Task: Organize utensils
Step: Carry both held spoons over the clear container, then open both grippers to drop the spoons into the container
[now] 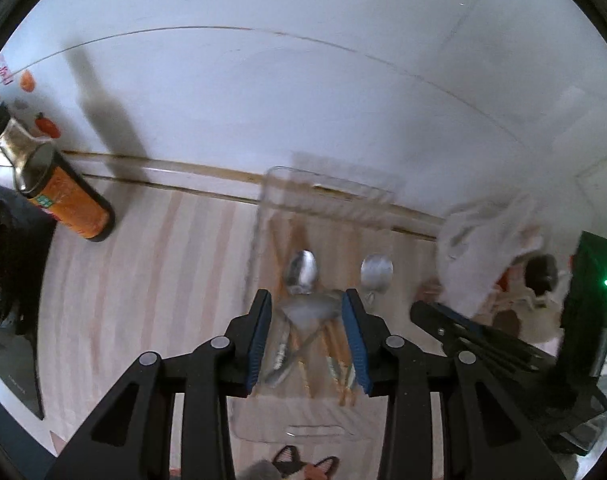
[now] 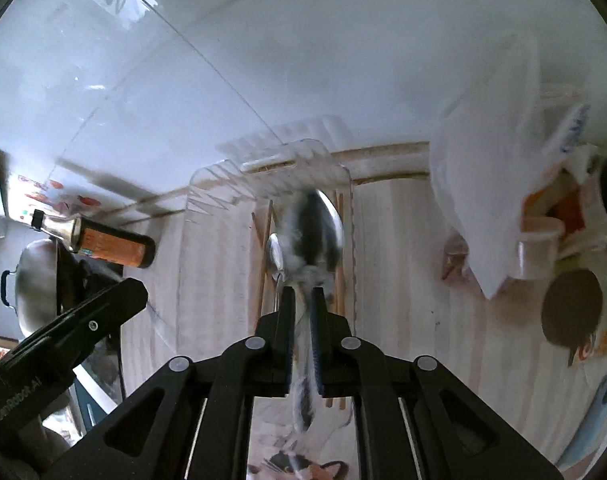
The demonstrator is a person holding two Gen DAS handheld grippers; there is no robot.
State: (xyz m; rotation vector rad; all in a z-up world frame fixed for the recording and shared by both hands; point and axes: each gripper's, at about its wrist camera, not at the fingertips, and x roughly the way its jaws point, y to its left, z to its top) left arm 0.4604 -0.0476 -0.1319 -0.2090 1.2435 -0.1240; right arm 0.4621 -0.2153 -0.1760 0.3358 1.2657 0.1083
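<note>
In the left wrist view my left gripper (image 1: 306, 300) hangs over a clear plastic tray (image 1: 263, 200) that holds wooden chopsticks (image 1: 337, 344) and a steel spoon (image 1: 303, 272). A pale blurred piece (image 1: 308, 312) sits between its blue pads, not quite touching them. A second spoon bowl (image 1: 377, 272) shows just to the right. In the right wrist view my right gripper (image 2: 303, 292) is above the same tray (image 2: 199, 200), its jaws narrowly apart around a blurred spoon (image 2: 319, 232) whose handle runs down between the pads. Another spoon (image 2: 275, 258) lies below it.
A dark sauce bottle with an orange label (image 1: 63, 192) (image 2: 111, 246) stands left of the tray by the wall. A white plastic bag (image 1: 483, 248) (image 2: 483, 200) and packaging crowd the right side. A metal pan (image 2: 35, 280) sits at far left.
</note>
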